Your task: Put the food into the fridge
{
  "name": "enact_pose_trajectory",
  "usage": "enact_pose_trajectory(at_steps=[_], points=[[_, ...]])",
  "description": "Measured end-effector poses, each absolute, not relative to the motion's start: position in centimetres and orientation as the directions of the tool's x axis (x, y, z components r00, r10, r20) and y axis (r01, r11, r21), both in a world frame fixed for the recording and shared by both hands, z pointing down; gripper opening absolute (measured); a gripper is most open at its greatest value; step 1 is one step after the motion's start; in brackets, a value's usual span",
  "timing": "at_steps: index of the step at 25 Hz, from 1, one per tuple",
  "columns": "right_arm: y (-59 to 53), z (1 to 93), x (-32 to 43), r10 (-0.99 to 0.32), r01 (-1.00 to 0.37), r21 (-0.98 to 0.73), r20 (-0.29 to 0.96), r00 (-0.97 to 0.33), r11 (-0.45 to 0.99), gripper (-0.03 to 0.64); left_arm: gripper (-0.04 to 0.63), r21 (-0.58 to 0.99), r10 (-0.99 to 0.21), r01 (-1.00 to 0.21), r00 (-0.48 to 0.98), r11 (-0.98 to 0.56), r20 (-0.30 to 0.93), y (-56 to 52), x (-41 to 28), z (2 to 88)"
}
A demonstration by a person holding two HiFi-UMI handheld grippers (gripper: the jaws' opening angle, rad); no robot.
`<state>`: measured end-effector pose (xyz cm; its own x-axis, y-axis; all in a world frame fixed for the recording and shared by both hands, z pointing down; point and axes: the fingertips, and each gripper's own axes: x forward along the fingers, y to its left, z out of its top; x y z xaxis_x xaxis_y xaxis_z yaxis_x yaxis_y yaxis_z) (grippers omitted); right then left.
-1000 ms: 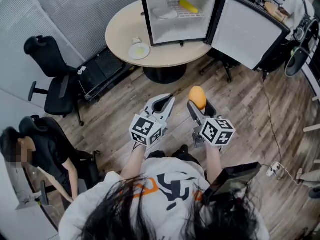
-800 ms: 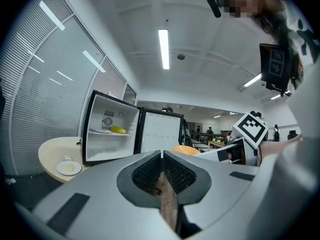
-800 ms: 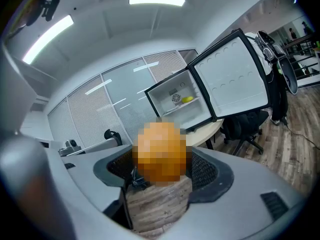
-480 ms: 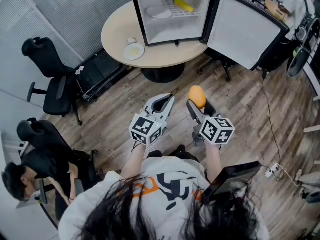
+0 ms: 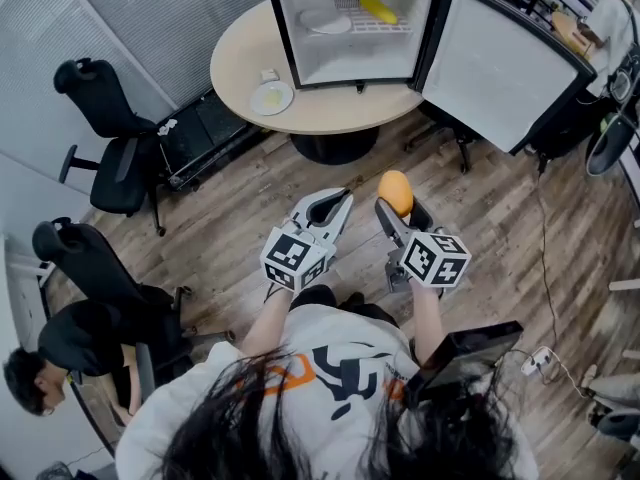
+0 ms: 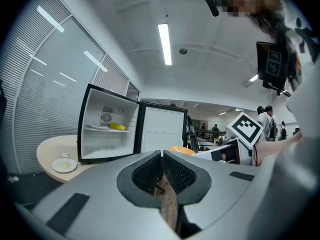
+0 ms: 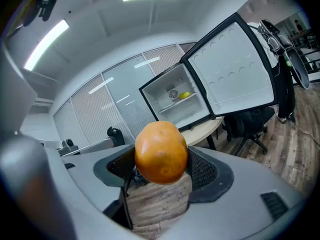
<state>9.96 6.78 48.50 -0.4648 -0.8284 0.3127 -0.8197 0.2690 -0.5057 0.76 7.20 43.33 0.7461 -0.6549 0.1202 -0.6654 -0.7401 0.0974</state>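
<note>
Right claw (image 5: 398, 212) clamped on the orange (image 7: 161, 153), left claw (image 5: 326, 206) pinched together, empty. The fridge (image 5: 350, 60) stands open on the desk (image 5: 240, 60), well ahead. Carry level, steady squeeze, aim low inside

Round beige table (image 5: 235, 58), black office chair (image 5: 108, 133) beside it, wood-plank floor (image 5: 500, 228), seated person (image 5: 62, 343) at lower left
</note>
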Motion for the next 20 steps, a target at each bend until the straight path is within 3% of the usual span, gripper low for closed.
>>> enact_pose_trajectory(at_steps=[20], points=[[1.5, 50.4, 10.9, -0.816, -0.825, -0.504, 0.345, -0.463, 0.255, 0.330, 0.020, 0.095, -0.657, -0.677, 0.733, -0.730, 0.174, 2.2, 1.4, 44.7]])
